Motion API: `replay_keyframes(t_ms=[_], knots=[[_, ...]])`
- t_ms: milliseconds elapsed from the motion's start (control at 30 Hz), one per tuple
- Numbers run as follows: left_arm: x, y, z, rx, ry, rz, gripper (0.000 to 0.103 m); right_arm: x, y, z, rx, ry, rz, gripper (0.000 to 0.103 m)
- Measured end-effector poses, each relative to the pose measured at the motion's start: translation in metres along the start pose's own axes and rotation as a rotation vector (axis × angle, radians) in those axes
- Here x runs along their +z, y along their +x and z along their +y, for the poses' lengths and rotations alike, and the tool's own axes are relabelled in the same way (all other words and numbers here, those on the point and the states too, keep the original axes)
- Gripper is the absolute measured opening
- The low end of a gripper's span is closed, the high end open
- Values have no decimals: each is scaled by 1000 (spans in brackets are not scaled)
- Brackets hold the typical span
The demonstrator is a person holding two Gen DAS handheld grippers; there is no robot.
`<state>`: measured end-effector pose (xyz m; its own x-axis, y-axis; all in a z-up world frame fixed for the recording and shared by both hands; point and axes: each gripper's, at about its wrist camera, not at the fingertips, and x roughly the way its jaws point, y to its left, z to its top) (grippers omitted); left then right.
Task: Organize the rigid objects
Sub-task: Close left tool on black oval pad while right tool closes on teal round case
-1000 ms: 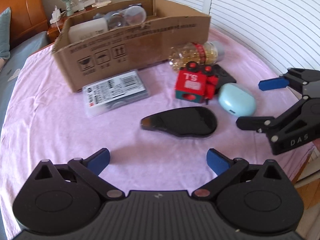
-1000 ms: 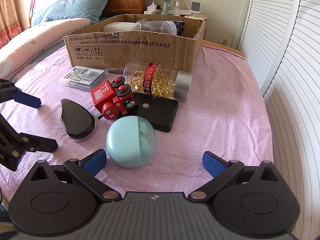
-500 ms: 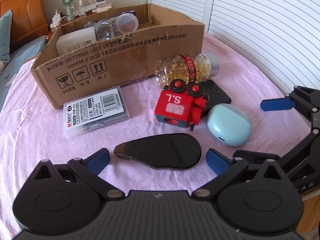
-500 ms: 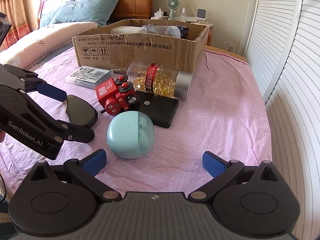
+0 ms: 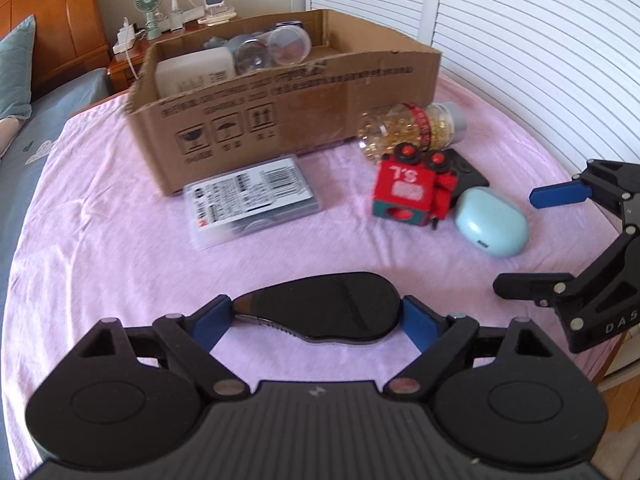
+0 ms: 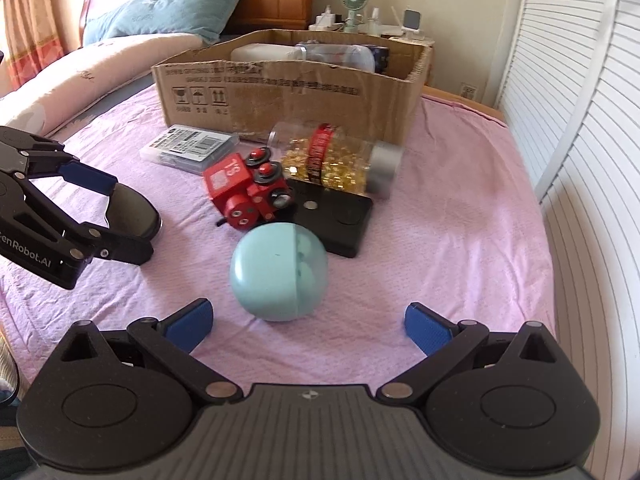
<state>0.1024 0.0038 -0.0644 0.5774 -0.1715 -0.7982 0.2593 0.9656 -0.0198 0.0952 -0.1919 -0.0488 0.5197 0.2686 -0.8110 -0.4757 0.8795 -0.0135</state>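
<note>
Glossy black case (image 5: pixel 332 306) between my left gripper (image 5: pixel 316 316) pads, jaws just closing, barely touching; tapered 9 o'clock end may slip; right gripper (image 6: pixel 310 326) wide, empty.

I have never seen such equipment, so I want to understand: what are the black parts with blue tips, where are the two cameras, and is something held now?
There is no robot: a person carries two tools. Each picture comes from a camera on one tool, looking along its fingers.

The left hand-held gripper has just been closing around a flat black case; its blue pads sit at the case's ends, and it still lies on the pink cloth. The right hand-held gripper is open, with a pale blue egg-shaped case just ahead of it.

Also on the cloth: a red toy, a bottle of yellow capsules, a clear plastic box, a black slab, a cardboard box.
</note>
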Motion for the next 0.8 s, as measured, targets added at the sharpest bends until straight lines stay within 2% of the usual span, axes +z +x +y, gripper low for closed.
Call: replay_keyframes(t_ms=[233, 400, 500, 567, 633, 733, 800], knots=[[-6, -5, 15, 8, -21, -15, 90, 14, 10, 17, 29, -33, 13, 103], [-7, -4, 15, 7, -14, -25, 90, 15, 7, 35, 85, -92, 41, 103], [-7, -4, 14, 9, -15, -30, 90, 17, 8, 35, 77, -79, 46, 103], [-8, -4, 14, 11, -16, -33, 90, 19, 7, 31, 61, -51, 34, 98], [-8, -5, 13, 12, -19, -34, 90, 20, 5, 28, 37, -38, 26, 85], [-8, -5, 13, 14, -20, -33, 91, 24, 5, 22, 13, -17, 22, 74], [-8, -5, 13, 18, -28, -31, 92, 24, 5, 20, 7, -12, 20, 72]])
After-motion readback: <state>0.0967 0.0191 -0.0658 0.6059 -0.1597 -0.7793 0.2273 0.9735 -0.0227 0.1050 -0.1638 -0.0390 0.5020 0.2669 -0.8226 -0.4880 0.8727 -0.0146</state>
